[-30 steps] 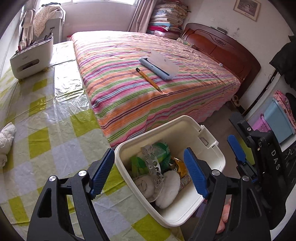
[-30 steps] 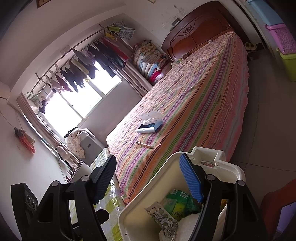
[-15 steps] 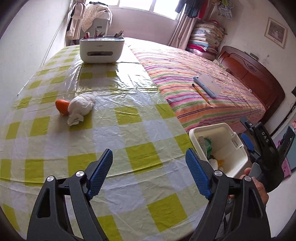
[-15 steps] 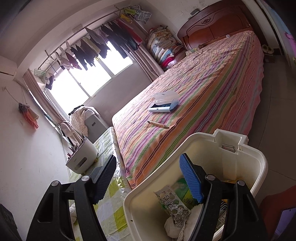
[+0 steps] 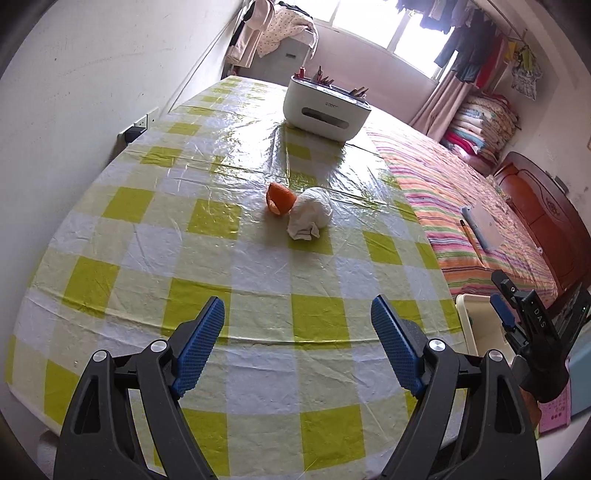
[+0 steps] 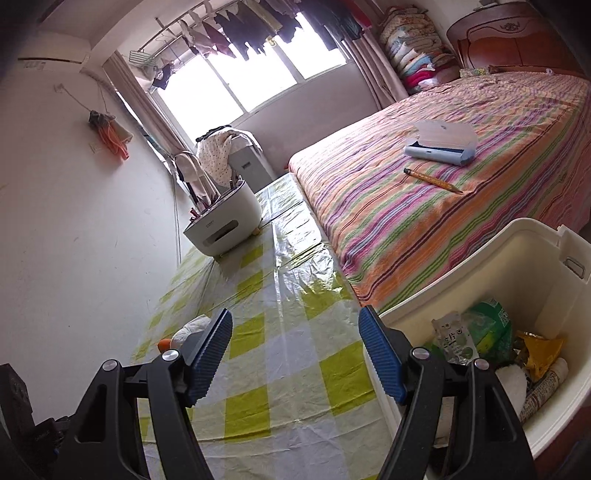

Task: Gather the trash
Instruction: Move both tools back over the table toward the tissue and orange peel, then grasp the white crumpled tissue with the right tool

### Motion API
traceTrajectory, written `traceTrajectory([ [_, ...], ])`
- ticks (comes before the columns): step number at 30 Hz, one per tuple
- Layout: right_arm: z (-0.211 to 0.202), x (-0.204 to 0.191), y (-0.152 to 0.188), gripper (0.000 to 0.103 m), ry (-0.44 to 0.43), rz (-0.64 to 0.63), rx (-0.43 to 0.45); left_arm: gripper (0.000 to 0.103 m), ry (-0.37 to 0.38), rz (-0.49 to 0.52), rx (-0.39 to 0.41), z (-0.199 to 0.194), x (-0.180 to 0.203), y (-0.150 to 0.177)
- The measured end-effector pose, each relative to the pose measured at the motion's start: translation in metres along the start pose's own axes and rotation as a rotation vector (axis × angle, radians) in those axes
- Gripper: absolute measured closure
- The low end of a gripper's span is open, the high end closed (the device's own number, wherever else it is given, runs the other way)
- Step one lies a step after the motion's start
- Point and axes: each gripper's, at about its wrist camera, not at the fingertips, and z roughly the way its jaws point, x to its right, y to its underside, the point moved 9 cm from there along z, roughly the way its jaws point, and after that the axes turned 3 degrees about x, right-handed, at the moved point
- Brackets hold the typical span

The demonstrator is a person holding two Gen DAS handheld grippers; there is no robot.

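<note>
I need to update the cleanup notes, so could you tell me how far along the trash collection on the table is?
Partly done. The white bin at the table's edge already holds wrappers and tissue. Nothing is in hand: the left gripper and right gripper both stand open and empty. Left to collect: the orange peel and the crumpled white tissue touching it, mid-table on the checked tablecloth.

Home bedroom, striped bed [image 6: 461, 155], hanging laundry [image 6: 258, 26], checked table [image 5: 258, 295]

Ahead of the left gripper's [image 5: 297, 330] ribbed blue pads lies a glossy, wrinkled plastic tablecloth [image 5: 258, 288] bearing a crumpled white tissue [image 5: 310, 214]. Right of the right gripper's [image 6: 295, 341] jaws, a smooth cream plastic bin [image 6: 532, 258] holds shiny foil wrappers [image 6: 539, 350].
</note>
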Motion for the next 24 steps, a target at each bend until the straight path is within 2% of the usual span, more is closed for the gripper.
traceTrajectory([
  [6, 0.036, -0.071, 0.021, 0.034, -0.137, -0.107, -0.153, 0.022, -0.009, -0.028, 0.009, -0.013, -0.020, 0.000],
  [10, 0.068, -0.112, 0.035, 0.034, -0.194, -0.164, -0.251, 0.021, -0.012, -0.056, 0.022, -0.025, -0.035, 0.003],
  [18, 0.136, -0.156, 0.065, 0.034, -0.175, -0.245, -0.398, 0.021, -0.034, -0.097, 0.033, -0.042, -0.066, 0.009],
  [24, 0.180, -0.164, 0.079, 0.034, -0.100, -0.288, -0.453, 0.021, -0.047, -0.126, 0.040, -0.052, -0.087, 0.012],
])
